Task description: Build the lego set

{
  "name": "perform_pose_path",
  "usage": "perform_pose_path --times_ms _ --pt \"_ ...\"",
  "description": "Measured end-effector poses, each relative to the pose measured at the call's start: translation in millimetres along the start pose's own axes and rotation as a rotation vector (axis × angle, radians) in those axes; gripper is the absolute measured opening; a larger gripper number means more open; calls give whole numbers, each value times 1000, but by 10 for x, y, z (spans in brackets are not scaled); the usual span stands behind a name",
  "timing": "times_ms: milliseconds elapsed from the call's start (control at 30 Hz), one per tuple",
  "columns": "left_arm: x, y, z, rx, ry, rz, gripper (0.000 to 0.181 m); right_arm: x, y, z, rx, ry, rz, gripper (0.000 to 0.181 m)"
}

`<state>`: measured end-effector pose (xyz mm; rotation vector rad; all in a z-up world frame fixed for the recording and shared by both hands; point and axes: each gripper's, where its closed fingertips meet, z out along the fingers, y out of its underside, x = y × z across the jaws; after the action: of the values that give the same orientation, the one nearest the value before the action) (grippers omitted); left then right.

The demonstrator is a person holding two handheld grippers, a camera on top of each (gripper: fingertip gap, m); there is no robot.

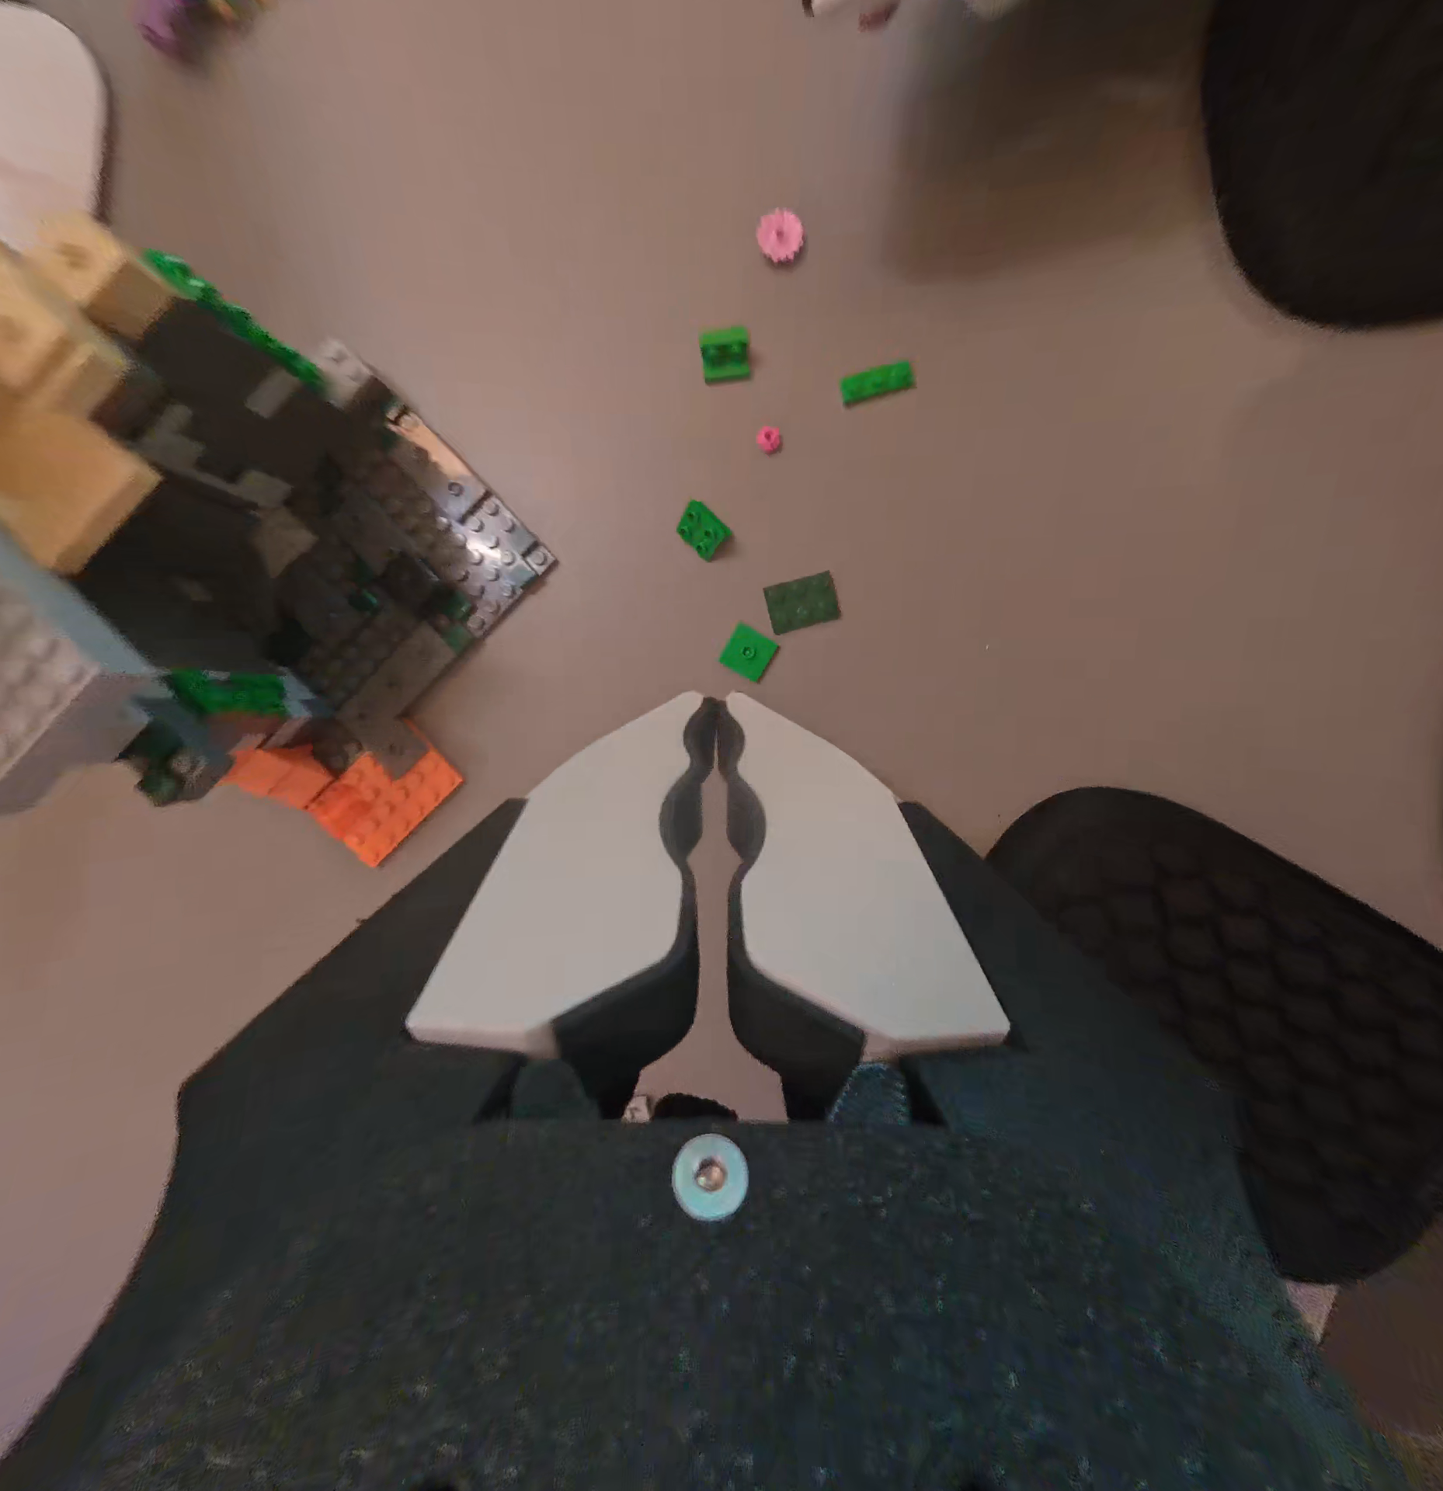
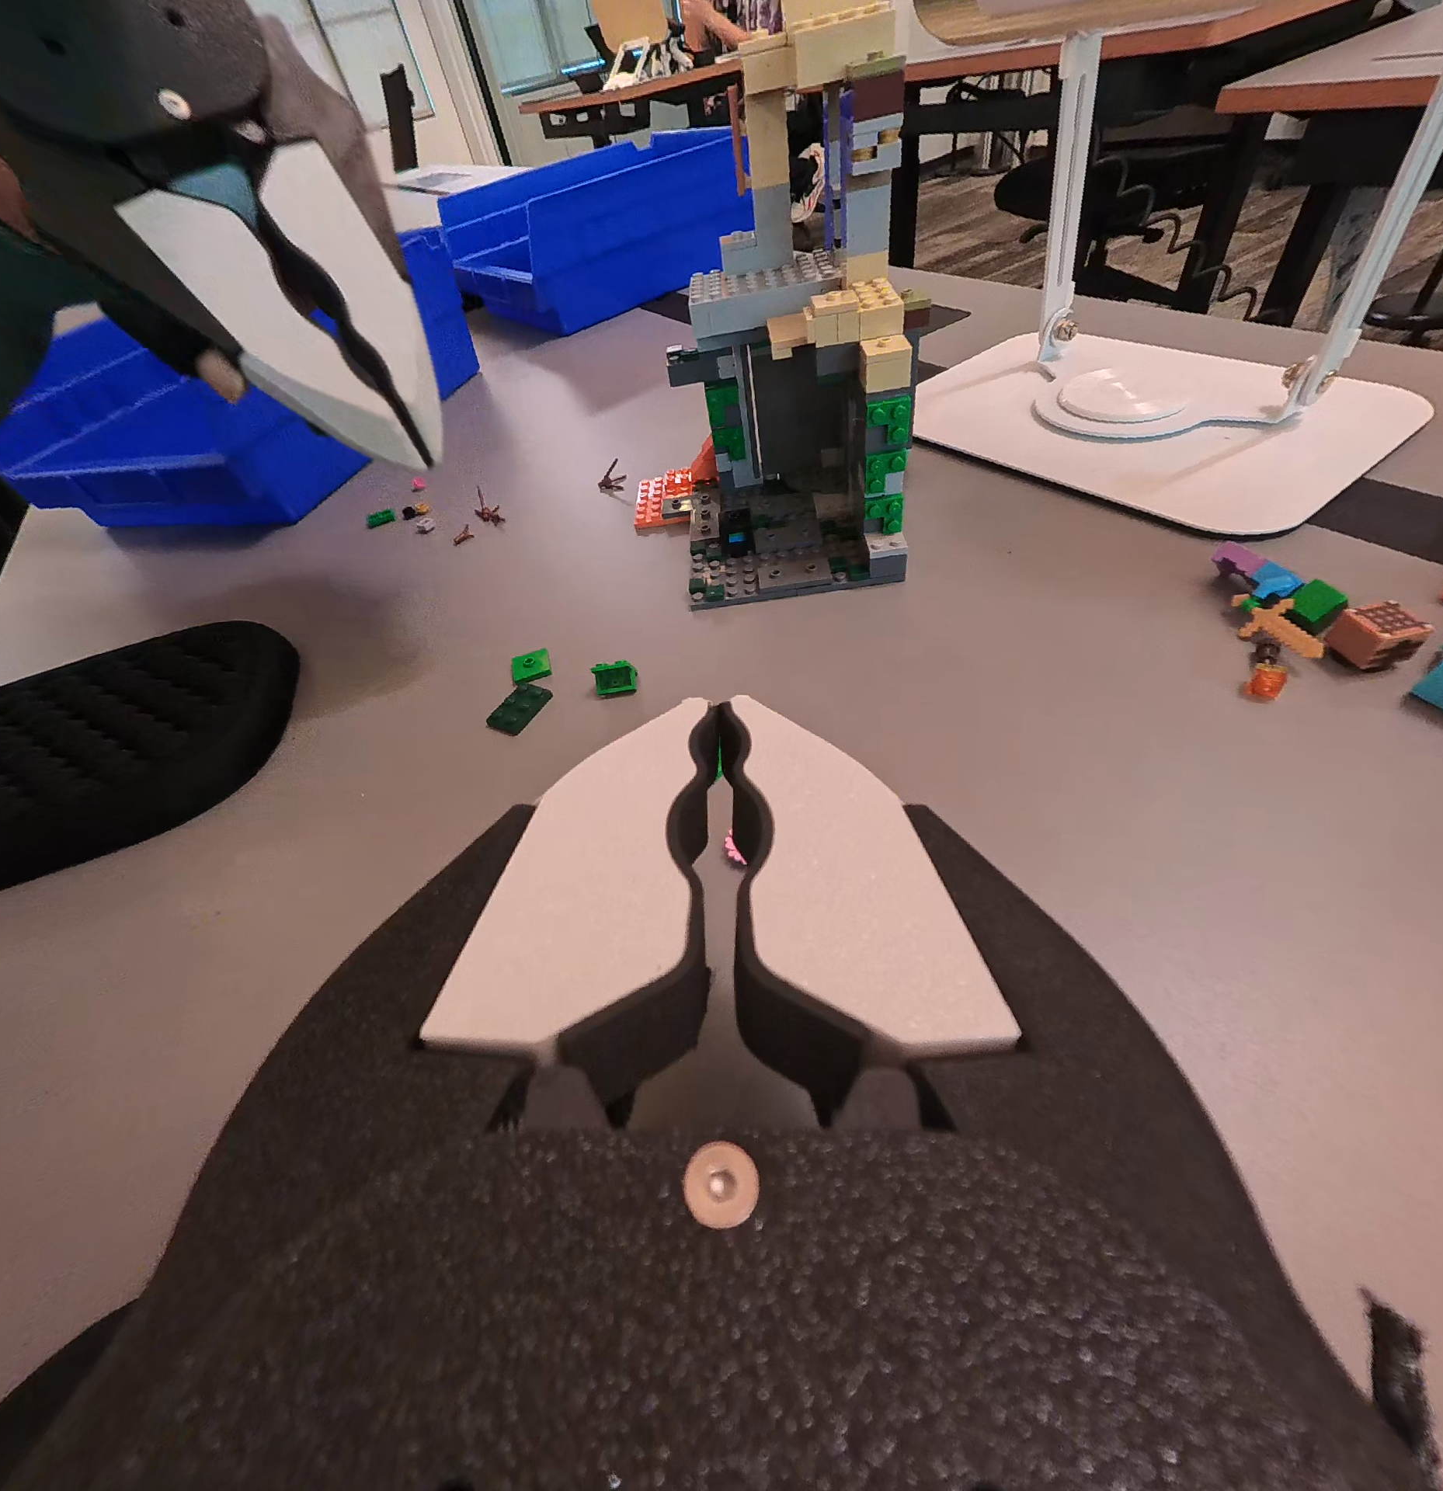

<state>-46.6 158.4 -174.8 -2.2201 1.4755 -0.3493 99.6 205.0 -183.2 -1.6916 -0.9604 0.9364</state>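
Note:
The tall lego build [image 2: 799, 452] of grey, tan and green bricks stands on the grey table, with an orange plate [image 1: 379, 795] at its foot; it shows blurred at the left of the left wrist view [image 1: 218, 524]. Loose pieces lie in a line ahead of my left gripper [image 1: 717, 700]: a green tile [image 1: 748, 652], a dark green plate [image 1: 800, 602], a green 2x2 [image 1: 704, 528], a pink stud [image 1: 769, 438], two more green pieces and a pink flower [image 1: 780, 235]. My left gripper is shut and empty, raised at the upper left of the right wrist view [image 2: 424, 456]. My right gripper [image 2: 718, 708] is shut above the table; green and pink bits show through its gap.
Blue bins [image 2: 605, 218] stand at the back left, and a white stand base [image 2: 1170, 428] at the back right. Colourful figure parts [image 2: 1339, 625] lie at the right. Small brown and mixed bits [image 2: 460, 516] lie near the bins. A black mesh chair part [image 2: 121, 742] overlaps the left table edge. One gripper's finger ends stand about 15 cm off the other's. The pink flower [image 1: 780, 235] is about 6 cm from my right fingertips. The right gripper is farther from the green tile [image 1: 748, 652], some 15 cm, than the left, some 8 cm. The right camera catches it too, in the right wrist view [image 2: 529, 664]. My right tips are about 15 cm from the dark green plate [image 1: 800, 602], my left tips only 9 cm. It is also in sight in the right wrist view [image 2: 516, 703].

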Motion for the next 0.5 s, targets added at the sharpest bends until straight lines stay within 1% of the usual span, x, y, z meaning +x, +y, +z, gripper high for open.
perform_pose_path --times_ms 133,267,367,500 --pt "-25 20 -270 122 -109 -43 0 2 -1 0 2 0 1 0" --pt "-125 173 -703 225 -244 -132 0 0 -10 -2 5 -1 1 0" --pt "-257 440 -1097 251 -370 -210 0 -2 -12 -1 7 -2 4 0" --pt "-398 968 -1573 234 -528 -326 0 -7 -14 1 8 -3 3 0"
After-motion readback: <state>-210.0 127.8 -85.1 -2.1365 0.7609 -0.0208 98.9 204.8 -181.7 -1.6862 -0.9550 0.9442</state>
